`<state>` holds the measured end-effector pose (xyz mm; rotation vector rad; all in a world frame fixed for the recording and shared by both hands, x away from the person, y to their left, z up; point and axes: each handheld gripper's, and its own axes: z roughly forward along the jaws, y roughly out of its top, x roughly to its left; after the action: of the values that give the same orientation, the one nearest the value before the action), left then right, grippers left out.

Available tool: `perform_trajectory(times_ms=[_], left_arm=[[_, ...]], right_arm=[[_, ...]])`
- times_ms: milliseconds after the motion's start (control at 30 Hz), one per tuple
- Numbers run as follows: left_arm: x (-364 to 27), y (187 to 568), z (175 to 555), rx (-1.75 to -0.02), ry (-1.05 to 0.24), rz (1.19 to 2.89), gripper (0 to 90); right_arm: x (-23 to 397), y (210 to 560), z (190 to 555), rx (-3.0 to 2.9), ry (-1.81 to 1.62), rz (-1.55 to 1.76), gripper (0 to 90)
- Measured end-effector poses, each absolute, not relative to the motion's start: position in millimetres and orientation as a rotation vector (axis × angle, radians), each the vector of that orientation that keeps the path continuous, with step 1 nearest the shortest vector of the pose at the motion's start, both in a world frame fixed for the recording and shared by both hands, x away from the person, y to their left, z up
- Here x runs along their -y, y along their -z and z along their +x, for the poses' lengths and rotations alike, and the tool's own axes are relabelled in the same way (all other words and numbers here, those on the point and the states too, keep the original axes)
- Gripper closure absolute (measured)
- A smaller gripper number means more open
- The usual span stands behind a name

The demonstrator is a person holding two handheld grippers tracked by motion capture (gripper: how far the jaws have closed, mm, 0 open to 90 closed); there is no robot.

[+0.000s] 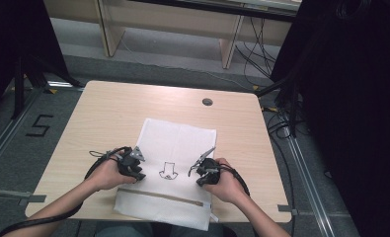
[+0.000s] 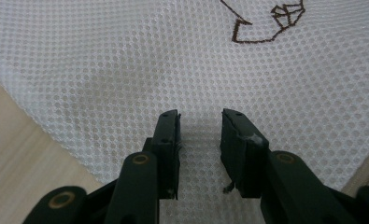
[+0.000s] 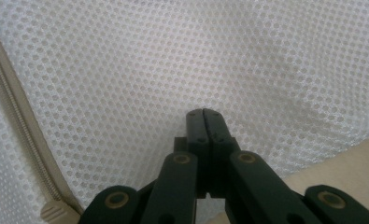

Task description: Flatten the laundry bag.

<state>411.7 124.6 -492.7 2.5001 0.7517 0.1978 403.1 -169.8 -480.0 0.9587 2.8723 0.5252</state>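
The white mesh laundry bag [image 1: 177,148] lies flat on the table [image 1: 98,113], not yet lifted: the right gripper [image 3: 204,114] has pinched its jaws together on the mesh, the left gripper [image 2: 200,122] hovers half-open over it

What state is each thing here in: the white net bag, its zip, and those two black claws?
Mesh bag: spread flat on the table, near end hanging over the edge.
Zip: looks closed, slider at the end.
Left gripper: jaws apart, tips at the mesh, no fold between them.
Right gripper: jaws shut, tips on the mesh; whether they pinch any mesh cannot be told.
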Motion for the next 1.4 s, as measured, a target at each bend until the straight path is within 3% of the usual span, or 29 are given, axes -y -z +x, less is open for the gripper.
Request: perform_trajectory(times_ms=[367, 667, 867, 1400], left_arm=[[-121, 496, 422, -0.809, -0.242, 2.434, 66.7], [-122, 498, 422, -0.826, -0.300, 2.397, 61.5], [-124, 487, 405, -0.788, -0.291, 2.397, 61.4], [-149, 500, 383, -0.835, -0.264, 2.393, 63.1]], right_arm=[[186, 483, 433, -2.749, -0.626, 1.068, 90.0], [191, 454, 391, -2.771, -0.652, 0.975, 90.0], [197, 456, 355, -2.857, -0.600, 0.926, 90.0], [190, 479, 339, -2.952, -0.492, 0.917, 90.0]])
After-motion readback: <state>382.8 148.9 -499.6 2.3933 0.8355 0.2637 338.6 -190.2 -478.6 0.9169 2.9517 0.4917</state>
